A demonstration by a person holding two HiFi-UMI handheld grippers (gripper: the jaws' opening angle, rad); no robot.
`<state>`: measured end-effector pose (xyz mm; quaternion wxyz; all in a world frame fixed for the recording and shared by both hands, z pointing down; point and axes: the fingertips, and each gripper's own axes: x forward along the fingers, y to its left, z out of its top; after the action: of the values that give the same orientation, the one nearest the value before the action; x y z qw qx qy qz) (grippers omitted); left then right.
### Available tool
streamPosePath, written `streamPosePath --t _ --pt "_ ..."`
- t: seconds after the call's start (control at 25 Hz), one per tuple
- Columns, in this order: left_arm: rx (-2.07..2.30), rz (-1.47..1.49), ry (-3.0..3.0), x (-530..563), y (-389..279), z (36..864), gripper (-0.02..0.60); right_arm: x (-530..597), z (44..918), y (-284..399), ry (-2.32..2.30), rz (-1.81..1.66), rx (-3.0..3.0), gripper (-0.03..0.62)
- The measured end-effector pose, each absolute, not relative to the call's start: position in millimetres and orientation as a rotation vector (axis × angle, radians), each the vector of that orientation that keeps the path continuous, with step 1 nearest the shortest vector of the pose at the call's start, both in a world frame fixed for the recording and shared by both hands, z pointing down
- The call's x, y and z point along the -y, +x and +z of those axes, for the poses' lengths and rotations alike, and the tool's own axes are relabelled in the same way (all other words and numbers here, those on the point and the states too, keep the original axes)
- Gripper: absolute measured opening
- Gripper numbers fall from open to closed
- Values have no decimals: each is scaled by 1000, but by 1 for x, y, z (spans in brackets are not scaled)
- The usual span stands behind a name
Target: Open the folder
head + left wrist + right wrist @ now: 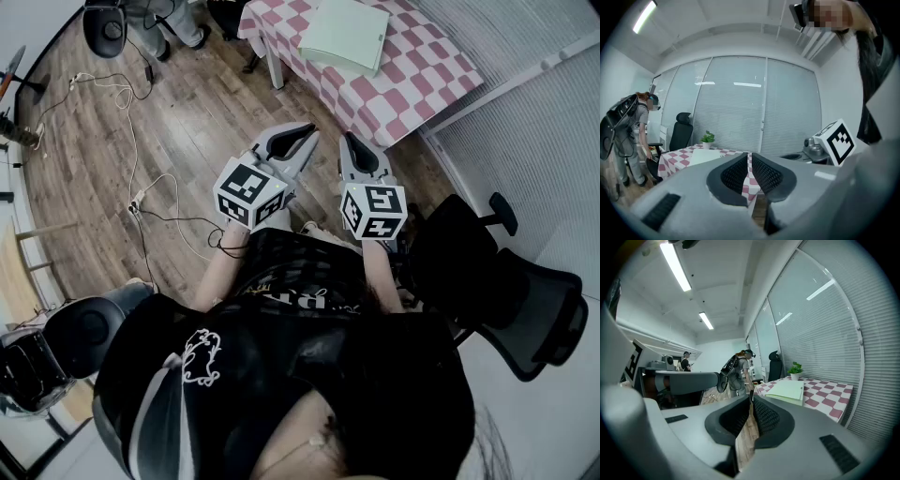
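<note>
The approach step is taking place; the folder itself is not yet being handled. The pale green folder (pixel 345 33) is lying closed on the checkered desk (pixel 427 73), far ahead of the person and slightly to the right.

The left hand-held gripper (pixel 298 148) and the right hand-held gripper (pixel 352 150) are hovering side by side over the wooden floor (pixel 187 122), well apart from the desk. Each hand-held gripper is showing its jaws drawn together at the tips, with nothing between them.

The next move is calling for both grippers to travel forward to the desk. One set of jaws will probably need to part and take the edge of the top cover, while the other is likely holding the folder down.

A black office chair (pixel 511 291) is standing near on the right, and a cable (pixel 141 187) is trailing across the floor on the left. A potted plant (pixel 708 137) is sitting at the far end of the desk. Another person (pixel 635 136) is standing beyond the desk's far left side. Nothing is blocking the direct path to the folder.
</note>
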<state>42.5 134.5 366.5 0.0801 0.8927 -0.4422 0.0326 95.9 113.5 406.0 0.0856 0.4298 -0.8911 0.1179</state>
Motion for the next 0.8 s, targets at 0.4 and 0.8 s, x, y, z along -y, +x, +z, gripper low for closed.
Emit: streamPosePath --t 0.4,0.8 --pt "1335 112 2662 -133 43 368 29 -105 407 103 1317 414 2678 32" --pt "1324 145 2661 -125 49 373 29 -98 412 112 1318 447 2666 32"
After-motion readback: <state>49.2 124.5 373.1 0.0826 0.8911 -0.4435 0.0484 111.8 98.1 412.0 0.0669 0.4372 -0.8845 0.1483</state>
